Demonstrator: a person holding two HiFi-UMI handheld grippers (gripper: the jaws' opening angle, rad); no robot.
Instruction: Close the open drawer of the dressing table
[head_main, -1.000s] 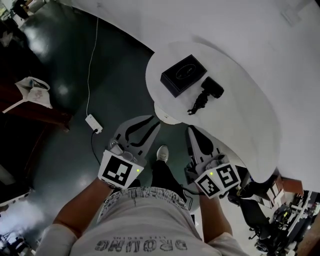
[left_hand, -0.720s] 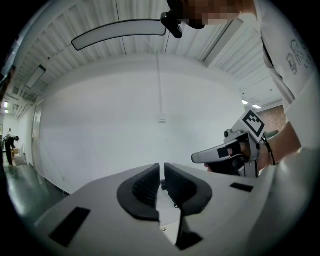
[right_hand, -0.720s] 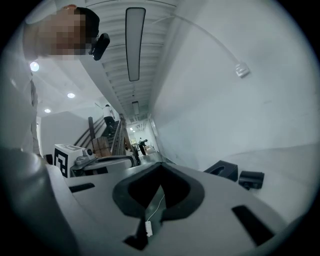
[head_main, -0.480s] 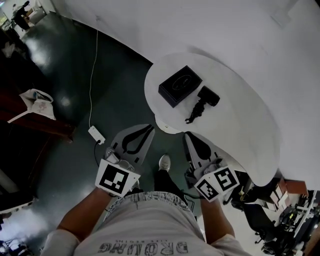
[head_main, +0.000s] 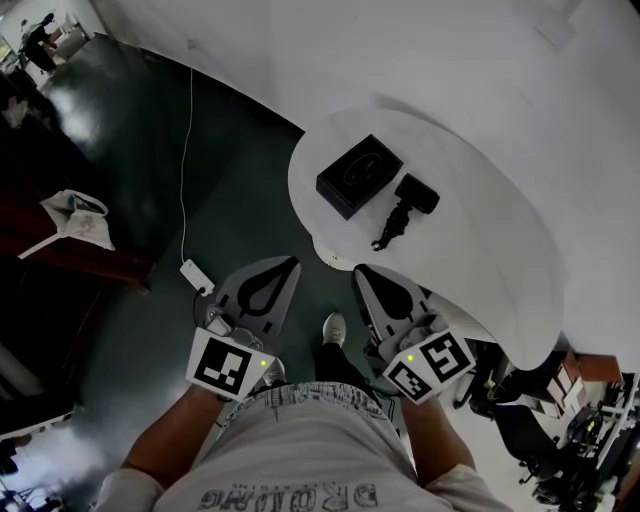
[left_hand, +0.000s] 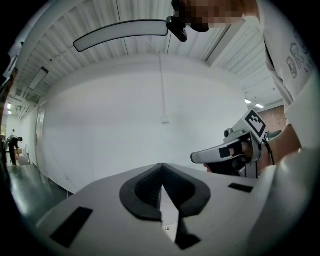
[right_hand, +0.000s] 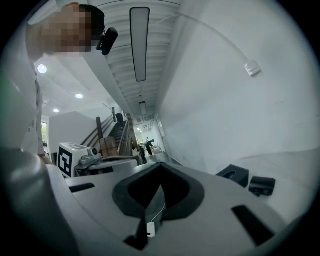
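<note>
Head view: my left gripper (head_main: 291, 262) and right gripper (head_main: 358, 269) hang closed on nothing, near the white rounded dressing table (head_main: 480, 260); its drawer shows nowhere. Pushing blind, I might ram the rim, jolting the black rectangular box (head_main: 360, 176).

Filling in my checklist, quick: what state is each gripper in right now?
Left gripper: closed, holding nothing.
Right gripper: closed, holding nothing.

White dressing table (head_main: 470, 270) with a rounded top sits centre right in the head view. A pale curved part (head_main: 333, 257), perhaps its drawer, juts from under its left edge.
</note>
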